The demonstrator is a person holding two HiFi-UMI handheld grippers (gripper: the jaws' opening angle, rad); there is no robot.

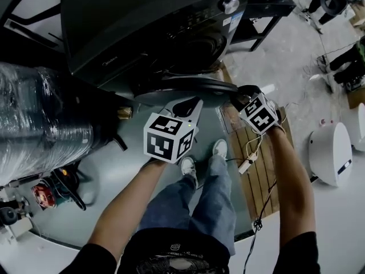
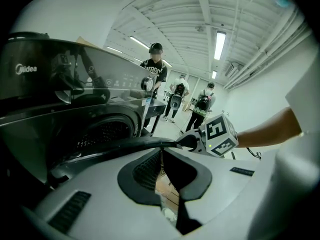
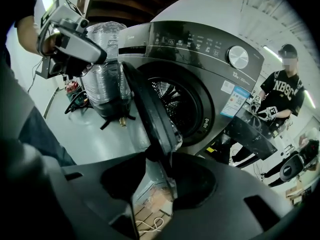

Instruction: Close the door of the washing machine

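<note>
While the washing machine stands with its drum mouth uncovered, we record its door swung out towards the person and not yet shut.

At far left a plastic-wrapped bundle sits beside the machine, clear of the door's swing as far as we can judge.

Next comes the left gripper. Its jaws stand apart with only floor showing through the gap. The door's dark rim runs across just beyond the tips, so nothing is clamped there.

At centre, the door reads as a rigid ring of moulded plastic round a glass bowl. We judge it fairly heavy, unbending, and free to pivot on a hinge that appears to lie at its left end. The rim looks glossy and smooth, so a light pinch may slip.

To the right, the right gripper straddles the free edge of the rim, and its pads appear to bear on it.

In our judgement that free edge, farthest from the hinge, is the proper place to hold, since it gives the most leverage. The latch will probably need a firm last press. Both sets of jaws must come away from the seam before the rim meets the machine's front.
</note>
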